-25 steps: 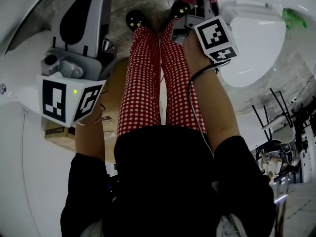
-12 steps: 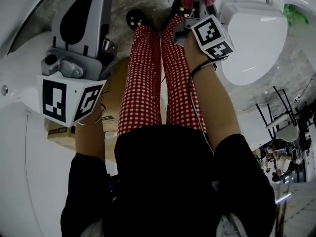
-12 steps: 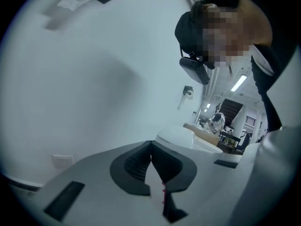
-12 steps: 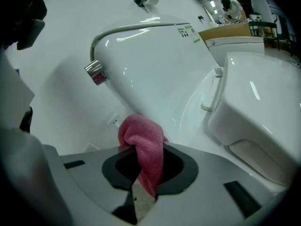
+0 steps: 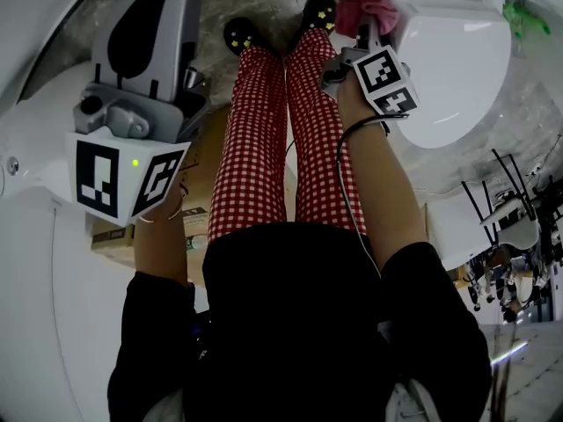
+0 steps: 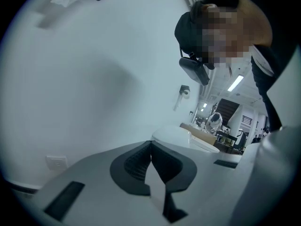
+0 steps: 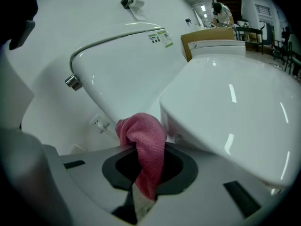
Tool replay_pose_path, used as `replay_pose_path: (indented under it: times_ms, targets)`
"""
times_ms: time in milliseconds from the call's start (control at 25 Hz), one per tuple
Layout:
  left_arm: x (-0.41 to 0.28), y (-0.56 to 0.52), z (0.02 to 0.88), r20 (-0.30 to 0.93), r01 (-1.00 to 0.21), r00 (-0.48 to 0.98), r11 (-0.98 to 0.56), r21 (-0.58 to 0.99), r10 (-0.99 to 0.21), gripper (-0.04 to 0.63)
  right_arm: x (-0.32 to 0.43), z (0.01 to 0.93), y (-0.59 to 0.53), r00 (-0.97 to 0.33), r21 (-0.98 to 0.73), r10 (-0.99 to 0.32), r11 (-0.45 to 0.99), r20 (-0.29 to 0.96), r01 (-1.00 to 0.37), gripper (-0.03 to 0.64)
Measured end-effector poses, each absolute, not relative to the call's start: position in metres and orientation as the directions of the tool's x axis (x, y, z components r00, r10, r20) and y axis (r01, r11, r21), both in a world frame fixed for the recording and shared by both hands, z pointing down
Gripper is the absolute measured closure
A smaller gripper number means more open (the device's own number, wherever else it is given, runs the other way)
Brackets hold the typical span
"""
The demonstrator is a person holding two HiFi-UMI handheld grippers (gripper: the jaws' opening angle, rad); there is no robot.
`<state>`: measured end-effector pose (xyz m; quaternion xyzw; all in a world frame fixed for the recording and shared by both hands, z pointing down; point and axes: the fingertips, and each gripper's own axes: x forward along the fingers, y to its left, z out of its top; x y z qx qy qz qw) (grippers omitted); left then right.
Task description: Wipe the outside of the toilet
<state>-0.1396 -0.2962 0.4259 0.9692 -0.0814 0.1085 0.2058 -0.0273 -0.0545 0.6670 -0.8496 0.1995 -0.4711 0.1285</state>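
My right tongs (image 7: 143, 194) are clamped on the pink cloth (image 7: 143, 142), its bunch touching the toilet (image 7: 122, 65) just ahead, lid (image 7: 235, 121) stretching off right; left tongs (image 6: 157, 192) pinched together, empty

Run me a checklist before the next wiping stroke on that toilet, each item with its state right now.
1. Pink cloth clamped in the right hand-held gripper: ok.
2. Cloth pressed on the toilet lid: cannot tell; it sits right by the lid's edge, below the tank.
3. Lid down: ok.
4. Left hand-held gripper out of the way: ok; shut, empty, pointing at a wall.
5. Cable on the right forearm clear of the cloth: ok.
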Motion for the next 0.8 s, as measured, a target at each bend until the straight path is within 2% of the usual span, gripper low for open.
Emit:
replay_pose_path:
  times_ms: [360,800]
  targets:
    - [-0.135,-0.287,0.420,0.249,-0.171,0.965,-0.913,0.371,-0.080,0.586,-0.037,0.659,-0.038,0.469,-0.396,-0.439,-0.898,0.766,-0.194,0.538]
    - [-0.140,-0.277,0.397,0.272,-0.087,0.962,-0.940,0.330,0.007,0.586,-0.040,0.589,-0.076,0.443,-0.461,-0.601,-0.797,0.665,-0.391,0.538]
